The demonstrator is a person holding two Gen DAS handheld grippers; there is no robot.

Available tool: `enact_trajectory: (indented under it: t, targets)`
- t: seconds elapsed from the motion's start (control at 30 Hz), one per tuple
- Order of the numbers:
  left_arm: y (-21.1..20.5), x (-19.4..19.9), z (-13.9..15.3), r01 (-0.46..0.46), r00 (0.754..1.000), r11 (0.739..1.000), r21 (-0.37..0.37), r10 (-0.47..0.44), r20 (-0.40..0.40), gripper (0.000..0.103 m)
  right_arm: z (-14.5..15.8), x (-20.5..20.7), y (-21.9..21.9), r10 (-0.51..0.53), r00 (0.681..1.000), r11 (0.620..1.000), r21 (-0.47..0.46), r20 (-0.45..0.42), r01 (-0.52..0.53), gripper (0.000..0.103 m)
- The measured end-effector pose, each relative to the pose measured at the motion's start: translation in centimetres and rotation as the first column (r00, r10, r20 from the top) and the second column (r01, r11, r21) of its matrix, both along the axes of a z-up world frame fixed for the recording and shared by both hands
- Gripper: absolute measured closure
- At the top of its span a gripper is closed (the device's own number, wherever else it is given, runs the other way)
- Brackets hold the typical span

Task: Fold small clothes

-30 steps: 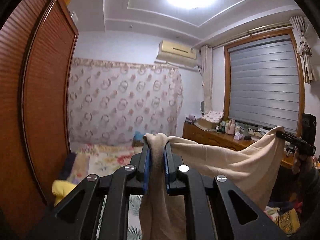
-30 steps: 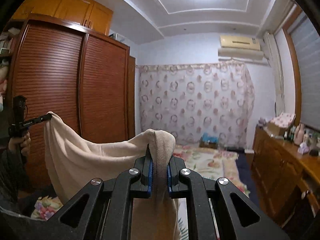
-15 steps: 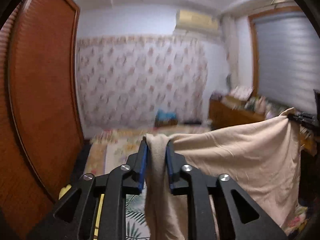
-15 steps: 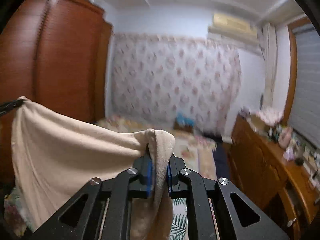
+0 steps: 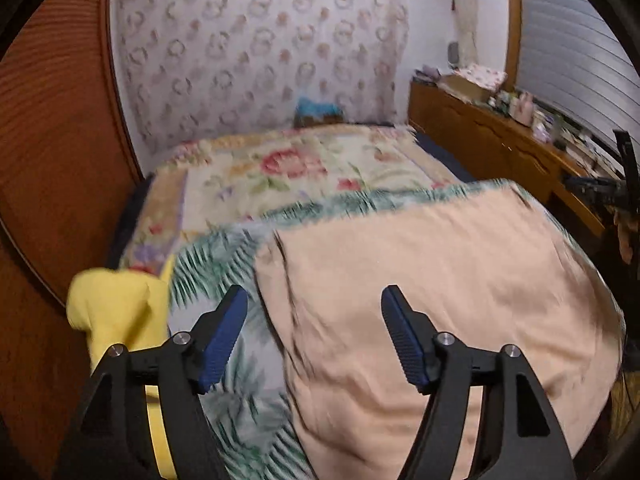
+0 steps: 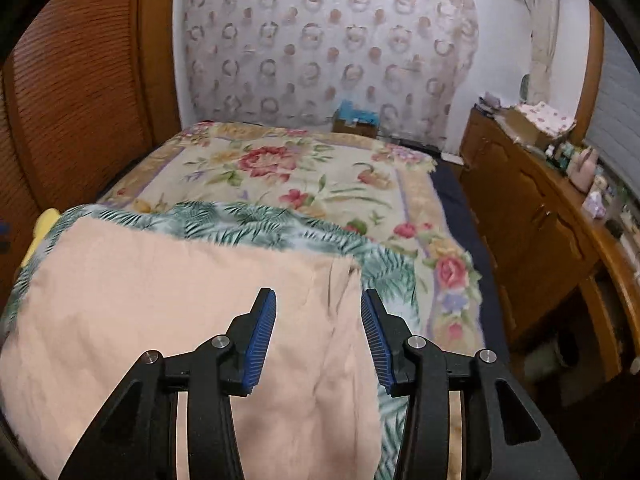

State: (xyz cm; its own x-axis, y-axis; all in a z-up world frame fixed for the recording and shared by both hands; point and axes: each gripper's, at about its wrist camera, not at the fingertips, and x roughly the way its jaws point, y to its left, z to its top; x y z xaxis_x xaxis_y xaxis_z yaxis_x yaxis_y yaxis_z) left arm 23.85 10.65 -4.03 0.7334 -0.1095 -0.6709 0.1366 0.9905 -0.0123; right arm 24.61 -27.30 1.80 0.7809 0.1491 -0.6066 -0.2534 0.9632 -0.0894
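Item: plain peach-beige soft cloth garment (image 5: pixel 432 280) (image 6: pixel 168 292), spread flat, lightly creased (no readable label), on the palm-leaf print blanket (image 6: pixel 256 220) at the bed's near edge. Left gripper (image 5: pixel 314 334) and right gripper (image 6: pixel 318 334): fingers spread apart, holding nothing.

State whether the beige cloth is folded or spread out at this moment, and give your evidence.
Spread out. The beige cloth lies flat in one layer over the palm-print blanket, and both tongs are open above it.
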Motion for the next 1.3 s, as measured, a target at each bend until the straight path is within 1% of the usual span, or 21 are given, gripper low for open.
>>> enact_trajectory:
  t: [0.1, 0.23, 0.33, 0.37, 0.4, 0.5, 0.57, 0.6, 0.63, 0.7, 0.73, 0.77, 0.87, 0.93, 0.97, 1.03, 1.07, 1.13, 1.2, 1.23, 1.3]
  targets:
    - [0.1, -2.9, -0.8, -0.002, 1.000, 1.000, 0.010, 0.002, -0.010, 0.033, -1.1, -3.0, -1.4, 0.019, 1.000, 0.999, 0.036, -0.012, -0.019, 0.057]
    - [0.5, -7.4, -2.2, 0.024, 0.999, 1.000, -0.019, -0.025, -0.029, 0.033, -2.1, -5.8, -4.4, 0.061, 0.997, 0.996, 0.070, -0.049, -0.057, 0.057]
    - [1.2, -10.2, -3.1, 0.019, 0.999, 0.999, -0.031, -0.020, -0.036, 0.033, -2.9, -7.1, -7.2, 0.065, 0.995, 0.995, 0.083, -0.078, -0.058, 0.057]
    - [1.3, -10.7, -3.4, 0.014, 0.999, 0.999, -0.039, -0.016, -0.041, 0.033, -2.9, -7.1, -7.7, 0.065, 0.994, 0.995, 0.084, -0.086, -0.057, 0.057]
    - [1.6, -11.6, -3.8, 0.008, 0.999, 0.999, -0.050, -0.011, -0.049, 0.033, -3.5, -7.4, -8.0, 0.068, 0.993, 0.994, 0.088, -0.095, -0.060, 0.057]
    - [1.7, -13.4, -4.6, -0.008, 0.998, 0.998, -0.059, 0.004, -0.064, 0.033, -3.5, -7.2, -7.9, 0.061, 0.991, 0.995, 0.087, -0.120, -0.051, 0.057]
    - [1.8, -14.8, -4.9, -0.006, 0.998, 0.997, -0.071, 0.001, -0.069, 0.034, -3.4, -6.0, -7.6, 0.053, 0.990, 0.994, 0.105, -0.131, -0.039, 0.057]
    - [1.7, -15.5, -4.9, -0.004, 0.998, 0.997, -0.079, -0.001, -0.066, 0.036, -3.3, -5.6, -7.6, 0.048, 0.990, 0.993, 0.110, -0.133, -0.033, 0.057]
    - [1.6, -15.8, -4.9, 0.000, 0.998, 0.996, -0.086, -0.006, -0.064, 0.042, -3.1, -5.6, -7.4, 0.042, 0.991, 0.993, 0.111, -0.130, -0.027, 0.057]
    - [1.4, -16.5, -5.0, 0.009, 0.998, 0.995, -0.102, -0.016, -0.068, 0.048, -3.0, -6.1, -7.3, 0.036, 0.992, 0.993, 0.119, -0.122, -0.022, 0.057]
    - [1.3, -16.8, -5.2, 0.013, 0.997, 0.994, -0.107, -0.021, -0.073, 0.054, -2.9, -6.0, -7.4, 0.034, 0.992, 0.992, 0.122, -0.119, -0.019, 0.057]
    - [0.9, -17.0, -5.2, 0.020, 0.996, 0.994, -0.109, -0.029, -0.079, 0.057, -2.9, -6.0, -7.4, 0.032, 0.993, 0.992, 0.122, -0.116, -0.017, 0.057]
    - [0.2, -17.2, -5.8, 0.031, 0.995, 0.995, -0.097, -0.040, -0.094, 0.061, -3.5, -6.6, -7.3, 0.028, 0.994, 0.992, 0.128, -0.104, -0.014, 0.057]
    - [0.2, -17.1, -6.4, 0.016, 0.993, 0.996, -0.086, -0.026, -0.116, 0.061, -3.9, -6.6, -7.3, 0.024, 0.995, 0.991, 0.133, -0.098, -0.011, 0.057]
    - [0.2, -17.0, -6.7, 0.001, 0.991, 0.997, -0.081, -0.012, -0.130, 0.061, -4.3, -8.7, -7.0, 0.023, 0.996, 0.992, 0.127, -0.091, -0.011, 0.057]
    - [0.5, -17.0, -6.9, -0.013, 0.989, 0.996, -0.091, 0.000, -0.146, 0.063, -4.6, -9.6, -6.5, 0.023, 0.996, 0.995, 0.104, -0.083, -0.014, 0.057]
    - [0.6, -17.1, -6.9, -0.013, 0.989, 0.995, -0.102, -0.002, -0.147, 0.069, -4.8, -9.6, -6.5, 0.022, 0.997, 0.995, 0.098, -0.080, -0.014, 0.057]
    - [0.7, -17.4, -6.8, -0.009, 0.989, 0.993, -0.114, -0.009, -0.149, 0.076, -4.8, -9.7, -6.3, 0.021, 0.997, 0.996, 0.088, -0.078, -0.014, 0.057]
    - [0.6, -17.6, -6.7, -0.010, 0.988, 0.994, -0.110, -0.007, -0.153, 0.094, -4.9, -9.8, -6.2, 0.021, 0.997, 0.997, 0.082, -0.077, -0.015, 0.057]
    - [0.6, -17.7, -6.6, -0.010, 0.988, 0.993, -0.113, -0.007, -0.154, 0.098, -4.9, -9.7, -6.2, 0.022, 0.997, 0.996, 0.083, -0.077, -0.015, 0.057]
    - [0.5, -18.3, -5.9, -0.008, 0.988, 0.993, -0.115, -0.010, -0.155, 0.099, -4.9, -9.8, -6.3, 0.024, 0.997, 0.996, 0.088, -0.077, -0.017, 0.057]
